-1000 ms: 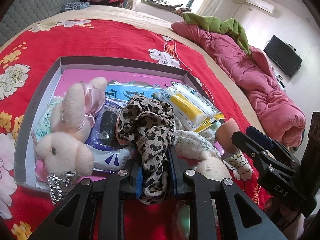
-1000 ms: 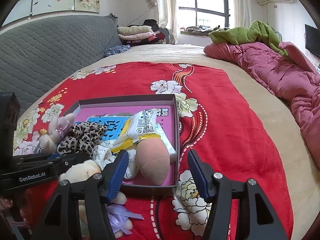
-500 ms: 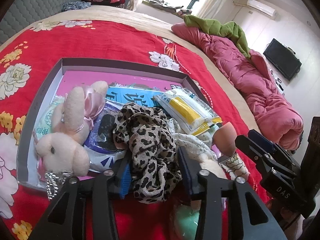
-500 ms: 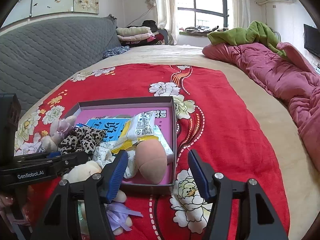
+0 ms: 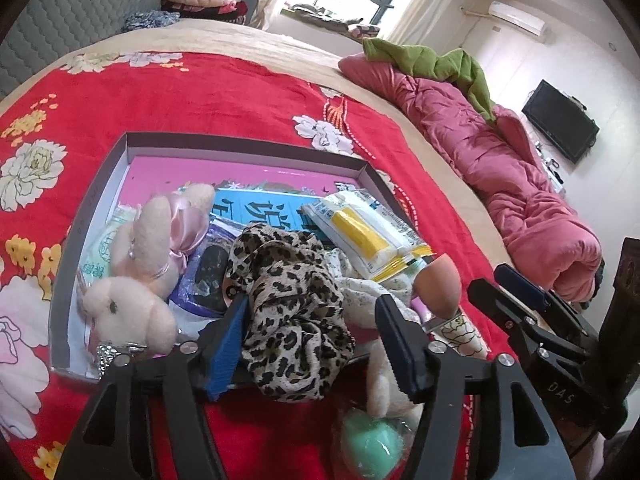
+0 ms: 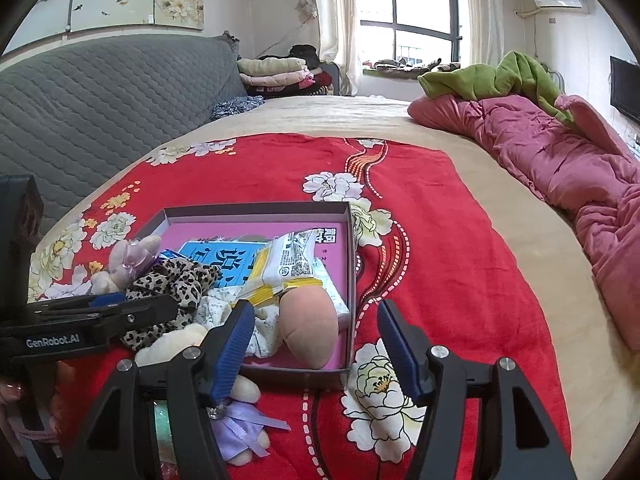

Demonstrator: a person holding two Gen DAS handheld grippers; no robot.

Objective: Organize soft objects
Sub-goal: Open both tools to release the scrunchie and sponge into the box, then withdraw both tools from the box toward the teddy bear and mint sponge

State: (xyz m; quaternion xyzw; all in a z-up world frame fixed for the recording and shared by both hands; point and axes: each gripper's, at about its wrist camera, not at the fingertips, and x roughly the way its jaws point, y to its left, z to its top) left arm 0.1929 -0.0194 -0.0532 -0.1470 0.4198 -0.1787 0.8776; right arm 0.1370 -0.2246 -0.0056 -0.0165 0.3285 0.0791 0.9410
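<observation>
Lying over the near rim of the grey box (image 5: 100, 184), the leopard-print scrunchie (image 5: 292, 304) sits between your left gripper (image 5: 312, 332), whose jaws are opening and no longer press it. Your right gripper (image 6: 316, 340) hangs wide and empty just beside the peach sponge (image 6: 312, 328).

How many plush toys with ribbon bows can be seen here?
2. One pink-bowed plush bunny lies in the box at its left side. One purple-bowed plush toy lies on the red blanket before the box. Others may be hidden.
</observation>
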